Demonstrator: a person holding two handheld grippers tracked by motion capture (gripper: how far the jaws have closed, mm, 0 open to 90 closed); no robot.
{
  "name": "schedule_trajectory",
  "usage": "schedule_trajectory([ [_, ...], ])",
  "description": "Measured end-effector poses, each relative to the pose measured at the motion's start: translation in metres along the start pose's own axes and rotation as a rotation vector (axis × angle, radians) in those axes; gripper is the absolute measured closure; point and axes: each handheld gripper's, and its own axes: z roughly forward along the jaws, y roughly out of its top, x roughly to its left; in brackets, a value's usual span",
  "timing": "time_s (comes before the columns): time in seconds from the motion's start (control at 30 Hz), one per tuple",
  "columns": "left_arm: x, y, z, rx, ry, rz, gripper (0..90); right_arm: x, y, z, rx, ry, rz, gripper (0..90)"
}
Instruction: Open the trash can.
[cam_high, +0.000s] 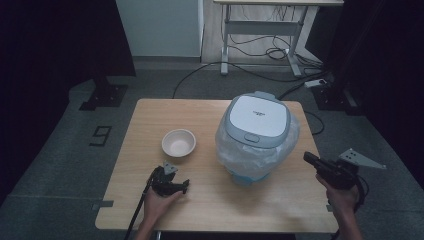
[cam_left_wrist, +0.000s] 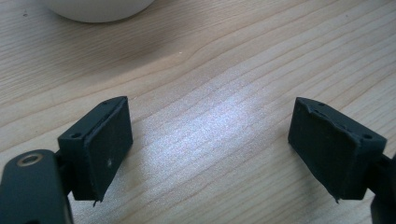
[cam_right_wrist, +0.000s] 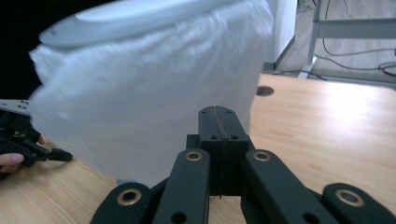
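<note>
Your left hand-held gripper (cam_high: 186, 186) rests low on the tabletop (cam_high: 150, 120), close to the front edge and toward the left side. Its jaws are spread wide apart, and in the left gripper view you see only bare wood between the two black pads (cam_left_wrist: 109, 149). Nothing is held there. A small white bowl (cam_high: 178, 142) sits just past this hand-held gripper, a bit farther from you, and its round bottom edge peeks in at the top of the left gripper view. Your right hand-held gripper (cam_high: 307, 157) is up in the air by the right edge of the tabletop, pointing toward the middle. Its jaws are pressed tight together with nothing between them, as the right gripper view shows plainly (cam_right_wrist: 218, 114). Right in front of it stands the rice cooker (cam_high: 256, 120), a big round pot with a white and grey lid that is closed. It stands on the right half of the tabletop, nearer the back edge than the front. A thin clear plastic bag (cam_high: 250, 155) is wrapped around its sides below the lid. The right hand-held gripper is near the bag but is not touching it. The bowl and the rice cooker stand apart from each other.
</note>
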Motion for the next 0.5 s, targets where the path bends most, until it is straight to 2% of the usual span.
schedule_trajectory([
  [0.13, 0.000, 0.000, 0.000, 0.001, 0.000, 0.000, 13.0, 0.008, 0.017, -0.002, -0.027, 0.022, -0.020, 89.9],
  [0.5, 0.000, 0.000, 0.000, 0.002, 0.000, 0.000, 13.0, 0.024, 0.045, 0.003, -0.058, 0.068, -0.042, 89.9],
])
